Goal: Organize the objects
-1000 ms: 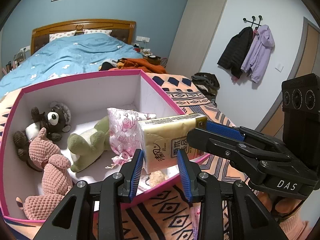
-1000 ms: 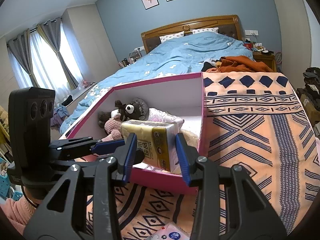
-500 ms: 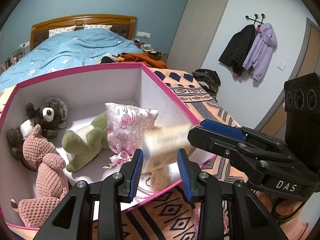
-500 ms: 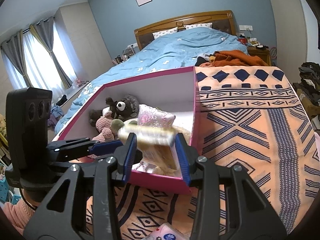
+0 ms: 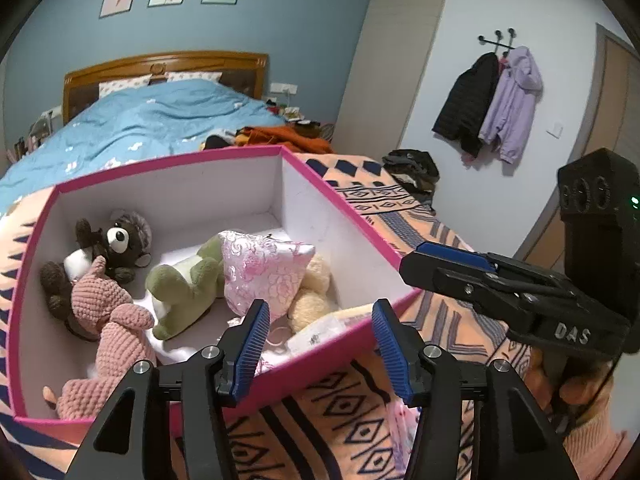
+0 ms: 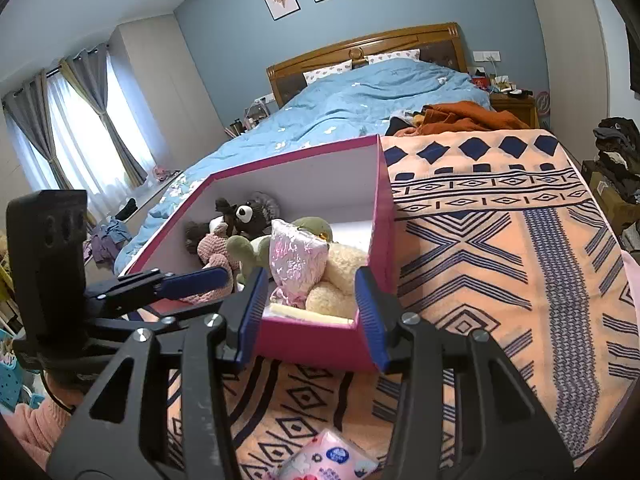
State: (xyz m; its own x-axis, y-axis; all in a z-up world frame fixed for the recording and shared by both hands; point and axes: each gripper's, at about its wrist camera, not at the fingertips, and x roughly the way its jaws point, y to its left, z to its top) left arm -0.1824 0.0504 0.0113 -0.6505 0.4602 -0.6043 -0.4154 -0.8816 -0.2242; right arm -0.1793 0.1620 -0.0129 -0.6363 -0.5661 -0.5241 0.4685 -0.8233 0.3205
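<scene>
- My left gripper (image 5: 320, 336) hangs over the pink box's (image 5: 332, 200) near rim, jaws opening, nothing between them.
- My right gripper (image 6: 310, 308) opens too, also empty.
- The tissue pack (image 5: 320, 330) lies inside the box's near corner, beside the cream plush (image 5: 314, 280).

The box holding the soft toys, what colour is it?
The box is bright pink outside with a plain white inside; the left wrist view shows it best.

patterned blanket (image 6: 500, 264), pink box (image 6: 320, 344), tissue pack (image 6: 332, 460)
</scene>
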